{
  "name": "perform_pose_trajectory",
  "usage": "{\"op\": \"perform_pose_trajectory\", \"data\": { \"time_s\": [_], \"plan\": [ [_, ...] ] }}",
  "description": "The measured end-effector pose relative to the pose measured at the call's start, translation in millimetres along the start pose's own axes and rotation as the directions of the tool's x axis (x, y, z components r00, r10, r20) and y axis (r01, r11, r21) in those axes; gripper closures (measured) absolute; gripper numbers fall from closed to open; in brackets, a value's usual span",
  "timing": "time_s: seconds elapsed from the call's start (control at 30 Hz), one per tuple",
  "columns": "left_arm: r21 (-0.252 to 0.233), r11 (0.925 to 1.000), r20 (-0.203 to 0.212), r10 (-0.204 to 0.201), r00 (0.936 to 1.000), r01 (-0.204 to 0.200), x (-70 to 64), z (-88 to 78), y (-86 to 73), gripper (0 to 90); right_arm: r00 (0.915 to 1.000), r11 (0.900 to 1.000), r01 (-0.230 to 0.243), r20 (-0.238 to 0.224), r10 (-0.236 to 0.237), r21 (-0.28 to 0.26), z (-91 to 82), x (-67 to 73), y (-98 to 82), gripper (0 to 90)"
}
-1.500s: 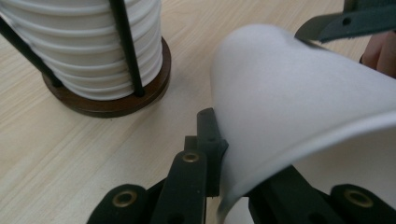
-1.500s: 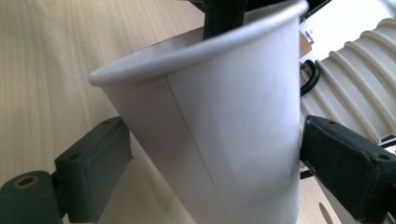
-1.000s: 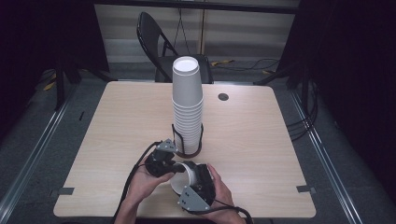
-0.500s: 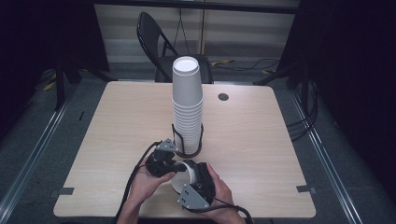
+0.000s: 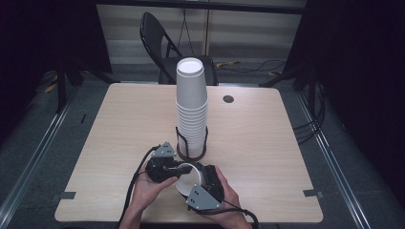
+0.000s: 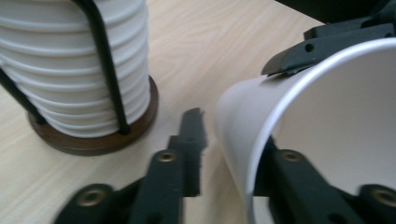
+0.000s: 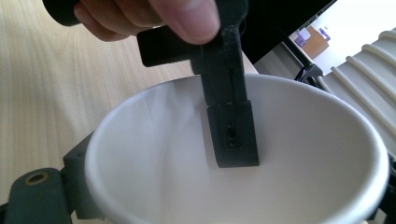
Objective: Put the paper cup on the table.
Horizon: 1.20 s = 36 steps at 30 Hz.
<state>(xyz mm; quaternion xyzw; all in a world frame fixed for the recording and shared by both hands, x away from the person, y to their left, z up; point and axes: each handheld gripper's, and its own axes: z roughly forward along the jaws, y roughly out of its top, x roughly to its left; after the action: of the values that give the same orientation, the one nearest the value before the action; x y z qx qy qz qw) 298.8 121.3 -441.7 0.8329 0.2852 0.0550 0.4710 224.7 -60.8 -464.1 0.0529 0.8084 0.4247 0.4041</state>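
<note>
Low centre of the high view: left gripper [image 5: 177, 168] and right gripper [image 5: 200, 183] both grasp one white paper cup [image 5: 187, 175], left jaws straddling its rim, right jaws outside its walls. Cup stack [image 5: 192, 112] stands in wire holder [image 5: 191, 148] just above.

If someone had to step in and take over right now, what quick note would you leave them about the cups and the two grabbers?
Left gripper: one jaw inside the loose paper cup, one outside, straddling its wall; not clearly clamped.
Right gripper: jaws around the same cup from the other side.
Tall cup stack stands in its wire holder just beyond, mid-table.
Done: one cup is apart from the stack, near the front edge.
Left: probably pass it to one gripper, then place it.
</note>
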Motion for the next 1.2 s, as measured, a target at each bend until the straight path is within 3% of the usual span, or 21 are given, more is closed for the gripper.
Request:
{"op": "perform_pose_trajectory", "data": {
  "time_s": [0.3, 0.53, 0.67, 0.8, 0.9, 1.03, 1.17, 1.2],
  "plan": [
    [-0.068, 0.9974, -0.092, 0.016, 0.9957, -0.022, -0.2, -1.9, -6.3, 47.7, 0.9979, 0.998, -0.064, -0.016, 0.063, -0.019, -0.5, -4.7, -2.7, 12.4],
    [-0.090, 0.9958, -0.134, -0.029, 0.9905, 0.017, 4.4, 0.2, -11.1, 28.3, 0.9907, 0.991, -0.133, -0.034, 0.132, -0.016, -0.1, -7.9, -3.1, 12.5],
    [-0.131, 0.9910, -0.133, -0.045, 0.9901, 0.028, 5.0, -1.3, -14.4, 27.7, 0.9874, 0.988, -0.156, -0.032, 0.155, -0.016, 0.2, -10.0, -3.9, 12.5],
    [-0.179, 0.9807, -0.127, -0.104, 0.9865, 0.080, 7.9, -3.4, -16.5, 21.4, 0.9820, 0.982, -0.187, -0.032, 0.186, -0.016, 0.3, -12.8, -5.5, 12.5],
    [-0.197, 0.9776, -0.135, -0.103, 0.9854, 0.076, 8.9, -5.0, -17.0, 19.3, 0.9768, 0.977, -0.213, -0.027, 0.212, -0.014, 0.5, -15.5, -6.9, 12.5],
    [-0.255, 0.9633, -0.142, -0.125, 0.9820, 0.085, 9.0, -9.4, -16.8, 16.3, 0.9700, 0.970, -0.242, -0.029, 0.242, -0.012, 1.1, -19.4, -9.8, 12.5],
    [-0.308, 0.9451, -0.140, -0.160, 0.9771, 0.111, 12.1, -14.2, -19.0, 15.5, 0.9547, 0.955, -0.295, -0.039, 0.295, 0.004, 1.5, -23.9, -12.9, 12.6],
    [-0.325, 0.9406, -0.154, -0.156, 0.9757, 0.099, 12.5, -16.5, -20.0, 15.5, 0.9523, 0.953, -0.303, -0.036, 0.303, 0.003, 1.5, -24.6, -13.4, 12.6]
  ]
}}
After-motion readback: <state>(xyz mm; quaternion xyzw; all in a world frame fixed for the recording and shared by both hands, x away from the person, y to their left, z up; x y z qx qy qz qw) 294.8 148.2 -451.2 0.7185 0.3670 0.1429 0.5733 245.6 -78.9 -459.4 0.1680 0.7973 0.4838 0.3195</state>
